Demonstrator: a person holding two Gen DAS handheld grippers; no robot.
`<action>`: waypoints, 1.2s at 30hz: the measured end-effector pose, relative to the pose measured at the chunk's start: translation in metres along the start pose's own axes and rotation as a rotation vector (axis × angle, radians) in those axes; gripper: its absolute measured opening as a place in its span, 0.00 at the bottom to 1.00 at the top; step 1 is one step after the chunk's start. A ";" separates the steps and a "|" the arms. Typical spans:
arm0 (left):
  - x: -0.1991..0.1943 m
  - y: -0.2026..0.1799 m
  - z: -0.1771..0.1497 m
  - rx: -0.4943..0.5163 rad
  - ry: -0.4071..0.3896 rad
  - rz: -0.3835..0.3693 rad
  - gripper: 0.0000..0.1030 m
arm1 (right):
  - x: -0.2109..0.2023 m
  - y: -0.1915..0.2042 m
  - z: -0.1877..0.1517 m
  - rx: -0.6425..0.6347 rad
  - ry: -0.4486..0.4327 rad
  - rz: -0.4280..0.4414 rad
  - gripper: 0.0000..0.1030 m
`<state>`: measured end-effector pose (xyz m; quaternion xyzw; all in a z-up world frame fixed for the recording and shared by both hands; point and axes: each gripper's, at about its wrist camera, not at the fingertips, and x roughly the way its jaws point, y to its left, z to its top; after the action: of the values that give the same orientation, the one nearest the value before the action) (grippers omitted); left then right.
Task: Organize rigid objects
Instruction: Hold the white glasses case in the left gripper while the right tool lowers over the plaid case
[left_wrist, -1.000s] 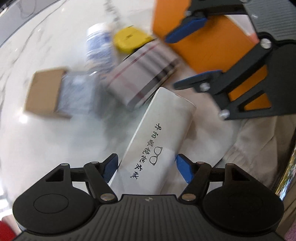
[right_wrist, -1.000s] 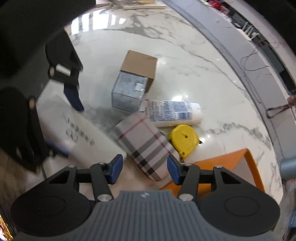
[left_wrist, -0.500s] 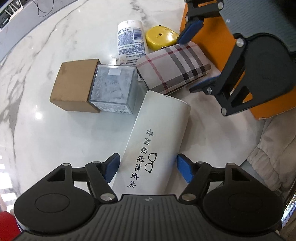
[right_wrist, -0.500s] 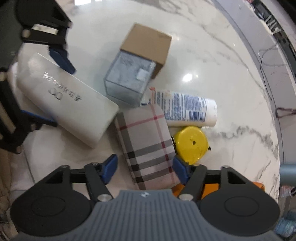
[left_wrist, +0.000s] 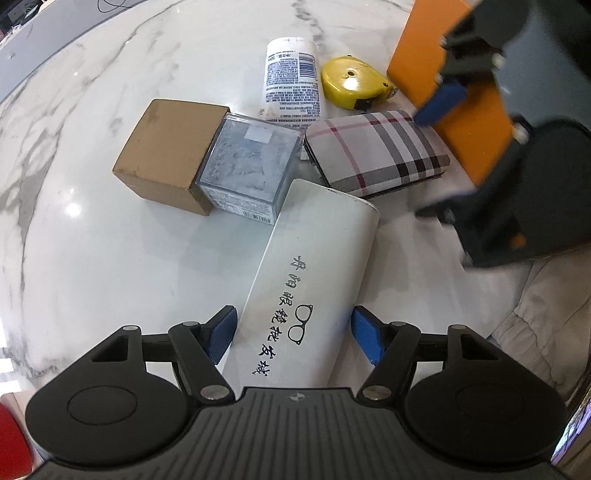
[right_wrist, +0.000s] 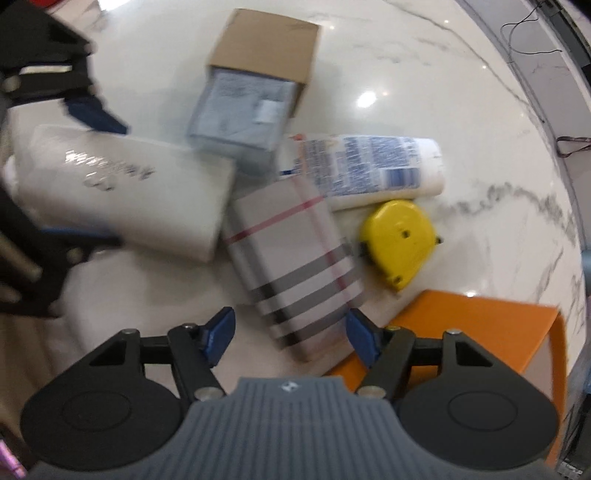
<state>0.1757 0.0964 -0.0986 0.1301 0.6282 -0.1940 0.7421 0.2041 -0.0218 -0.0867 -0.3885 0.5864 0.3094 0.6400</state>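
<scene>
Table (left_wrist: 110, 266) holds my things. My left tongs (left_wrist: 293, 334) are closing around the white case (left_wrist: 314, 273), not touching yet. My right tongs (right_wrist: 291, 332) are closing around the plaid case (right_wrist: 291, 258), not touching.

The white glasses case (left_wrist: 314, 280) bears a row of black Chinese characters, 丹阳眼镜批发城, with a small spectacles drawing beside them. The white tube (left_wrist: 291, 79) carries blue and black small print plus a barcode, too fine to read.

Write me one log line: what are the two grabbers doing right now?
left gripper: jaws closing around white glasses case, no contact seen | right gripper: jaws closing around plaid case, no contact seen | both cases on marble table
</scene>
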 end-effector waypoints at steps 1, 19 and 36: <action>0.000 0.001 0.000 0.000 0.000 0.001 0.76 | -0.003 0.004 -0.002 0.001 0.000 0.017 0.65; 0.012 -0.011 0.005 0.002 0.000 0.010 0.79 | 0.008 -0.007 0.018 -0.003 -0.064 -0.007 0.83; 0.011 -0.013 0.003 0.003 0.000 0.020 0.78 | 0.010 0.009 0.002 0.075 0.016 0.096 0.75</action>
<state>0.1732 0.0820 -0.1079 0.1377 0.6266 -0.1875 0.7438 0.1991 -0.0159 -0.0982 -0.3381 0.6205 0.3146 0.6338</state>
